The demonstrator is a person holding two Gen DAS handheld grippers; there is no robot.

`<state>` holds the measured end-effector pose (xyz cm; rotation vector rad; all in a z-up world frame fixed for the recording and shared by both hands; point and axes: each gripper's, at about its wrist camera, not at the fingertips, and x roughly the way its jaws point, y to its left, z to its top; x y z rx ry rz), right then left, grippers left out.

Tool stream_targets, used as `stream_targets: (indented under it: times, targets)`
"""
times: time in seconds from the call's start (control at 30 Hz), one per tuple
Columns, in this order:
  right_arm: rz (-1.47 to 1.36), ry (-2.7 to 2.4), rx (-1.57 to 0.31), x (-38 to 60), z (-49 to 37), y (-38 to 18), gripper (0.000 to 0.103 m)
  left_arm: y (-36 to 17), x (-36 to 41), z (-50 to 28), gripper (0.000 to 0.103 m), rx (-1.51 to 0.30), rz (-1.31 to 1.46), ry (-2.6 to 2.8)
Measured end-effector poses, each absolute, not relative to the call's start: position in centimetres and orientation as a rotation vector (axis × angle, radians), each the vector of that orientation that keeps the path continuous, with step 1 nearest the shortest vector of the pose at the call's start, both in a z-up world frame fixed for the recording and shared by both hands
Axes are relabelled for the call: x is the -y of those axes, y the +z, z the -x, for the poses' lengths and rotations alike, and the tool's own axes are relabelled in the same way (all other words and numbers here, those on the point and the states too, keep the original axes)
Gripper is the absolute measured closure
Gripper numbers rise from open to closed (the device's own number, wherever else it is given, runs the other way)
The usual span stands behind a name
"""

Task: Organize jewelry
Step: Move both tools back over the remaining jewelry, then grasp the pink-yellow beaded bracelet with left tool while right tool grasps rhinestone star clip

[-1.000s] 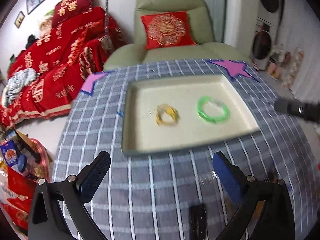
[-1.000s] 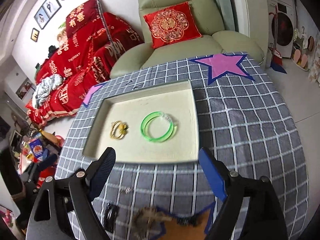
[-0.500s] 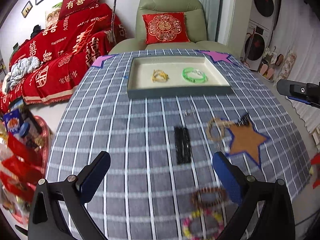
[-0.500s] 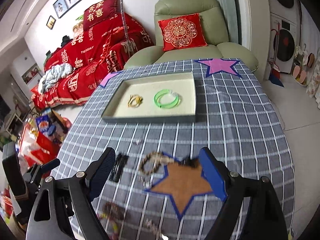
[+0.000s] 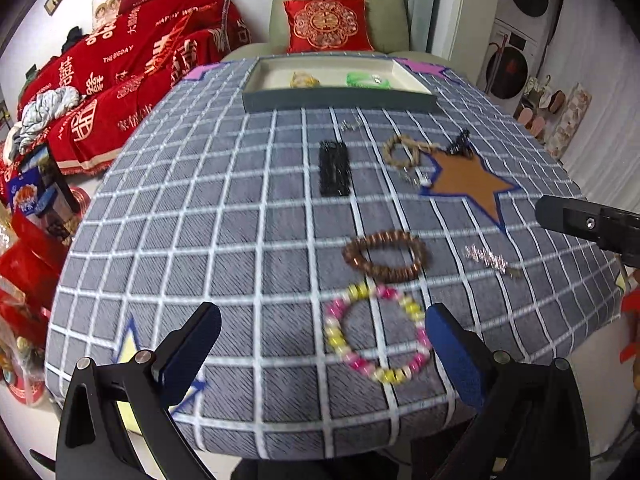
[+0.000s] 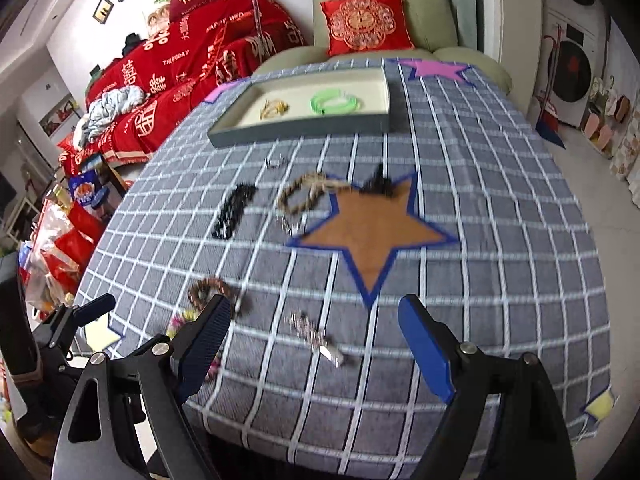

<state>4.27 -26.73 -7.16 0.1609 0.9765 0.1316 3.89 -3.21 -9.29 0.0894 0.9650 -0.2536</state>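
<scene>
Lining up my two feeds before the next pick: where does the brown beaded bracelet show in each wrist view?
Left wrist view: the brown beaded bracelet lies lower centre-right on the grey checked tablecloth, just above the pink-and-yellow beaded bracelet.
Right wrist view: brown beaded bracelet at lower left, partly hidden behind a finger of the right hand-held gripper.
Shared landmark: the orange star patch.

We see a desk (image 5: 200, 220) under grey checked cloth. At the frame's top sits a tray (image 5: 340, 100); below lie a black clip (image 5: 335, 168), brown bracelet (image 5: 384, 255) and pink-yellow bracelet (image 5: 376, 336).
</scene>
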Motion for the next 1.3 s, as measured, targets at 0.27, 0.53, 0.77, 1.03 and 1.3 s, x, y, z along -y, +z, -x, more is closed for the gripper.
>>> stream_targets:
  times: [0.27, 0.53, 0.77, 1.03, 1.3]
  targets:
    - [-0.156, 0.111, -1.029, 26.6, -3.6, -9.3, 0.015, -10.9, 3.9, -3.2, 0.0, -0.987, -0.11, -0.249]
    - [-0.113, 0.106, -1.071, 26.5, -4.0, -11.1, 0.015, -11.9, 4.3, -3.5, 0.0, -1.012, -0.104, -0.263]
    - [-0.037, 0.117, -1.079, 25.4, -4.5, -11.8, 0.024, -12.2, 3.3, -4.3, 0.014, -1.031, -0.07, -0.235]
    - [0.081, 0.112, -1.091, 23.6, -4.8, -12.9, 0.051, -12.0, 4.6, -3.7, 0.037, -0.994, -0.142, -0.28]
    - [0.105, 0.125, -1.078, 22.6, -3.9, -12.7, 0.084, -11.6, 5.1, -3.4, 0.085, -0.984, -0.134, -0.355]
